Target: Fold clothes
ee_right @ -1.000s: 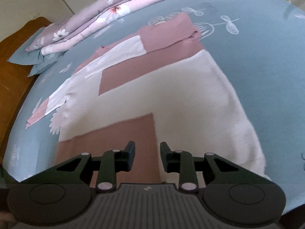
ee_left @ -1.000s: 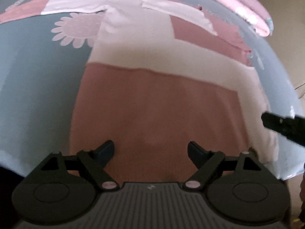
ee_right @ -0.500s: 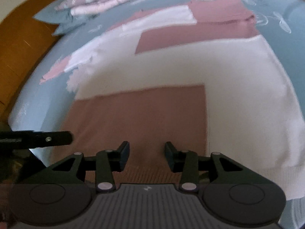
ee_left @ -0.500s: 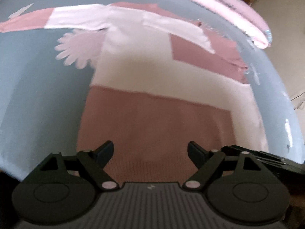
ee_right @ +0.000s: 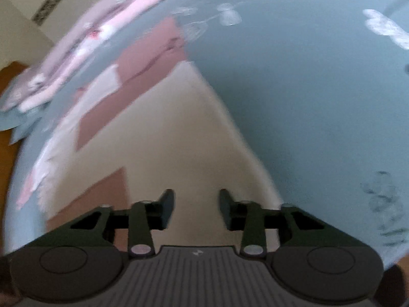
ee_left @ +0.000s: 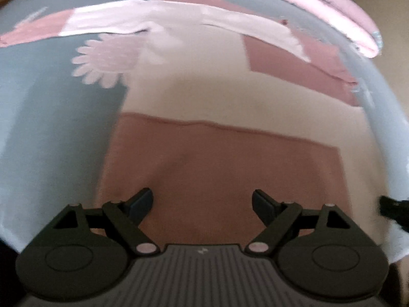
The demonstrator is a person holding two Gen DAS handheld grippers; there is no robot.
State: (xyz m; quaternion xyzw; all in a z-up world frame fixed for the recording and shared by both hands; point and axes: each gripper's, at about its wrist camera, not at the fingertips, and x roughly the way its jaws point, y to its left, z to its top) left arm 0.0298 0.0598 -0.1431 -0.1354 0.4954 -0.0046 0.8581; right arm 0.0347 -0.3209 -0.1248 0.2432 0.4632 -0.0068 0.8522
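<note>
Fingers of left gripper [ee_left: 202,203] spread wide, nothing between them, hovering over the near pink panel of the sweater [ee_left: 219,168]. Right gripper [ee_right: 196,209] has just been closing its jaws; a narrower gap remains, no cloth pinched, pads clear of the fabric as far as the blur allows. It sits over the cream part of the same sweater, near the garment's right edge.

Sweater lies spread flat on the blue bedsheet [ee_left: 51,133], hem near, collar far. Colour-blocked: pink panel near-left, cream band across the middle, pink block far-right, pale sleeves at the far end.

Left wrist view only: left sleeve stretched out to the left with a pink cuff, a white daisy print [ee_left: 102,61] on the sheet just beside the left armpit, and a dark tip of the other gripper at the right frame edge, low down.

Right wrist view only: right side edge of the sweater running diagonally away, open sheet to the right with faint flower prints, wooden floor [ee_right: 7,174] at far left, pale wall beyond.

Both views: folded pink floral quilt [ee_right: 107,23] along the far edge of the bed, apart from the sweater. Right view heavily motion-blurred; fine detail there unreadable.
</note>
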